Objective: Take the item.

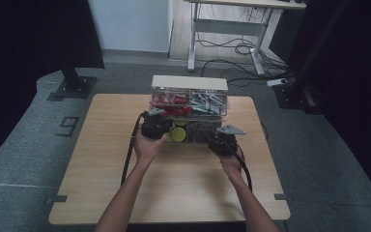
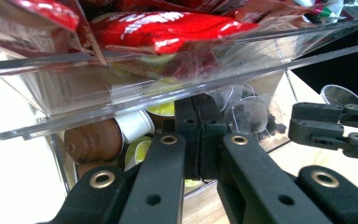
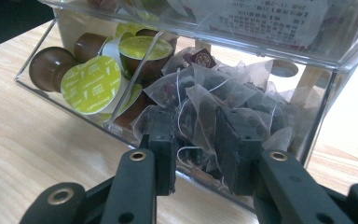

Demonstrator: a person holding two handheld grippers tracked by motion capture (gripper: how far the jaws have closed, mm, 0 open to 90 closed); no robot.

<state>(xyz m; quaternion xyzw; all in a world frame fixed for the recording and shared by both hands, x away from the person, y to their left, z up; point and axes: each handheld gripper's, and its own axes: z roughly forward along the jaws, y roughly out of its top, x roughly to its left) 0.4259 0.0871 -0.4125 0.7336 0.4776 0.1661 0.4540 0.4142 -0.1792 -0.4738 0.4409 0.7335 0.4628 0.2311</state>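
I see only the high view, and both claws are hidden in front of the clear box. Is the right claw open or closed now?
Observer: Open. In the right gripper view, the right claw has its jaws apart, right at the pile of pyramid tea bags in the lower bin.
Operator: Thank you. And the left claw, how does it stand?
Observer: In the left gripper view, the left claw is shut, with its pads together. It sits under the clear upper tray that holds red packets.
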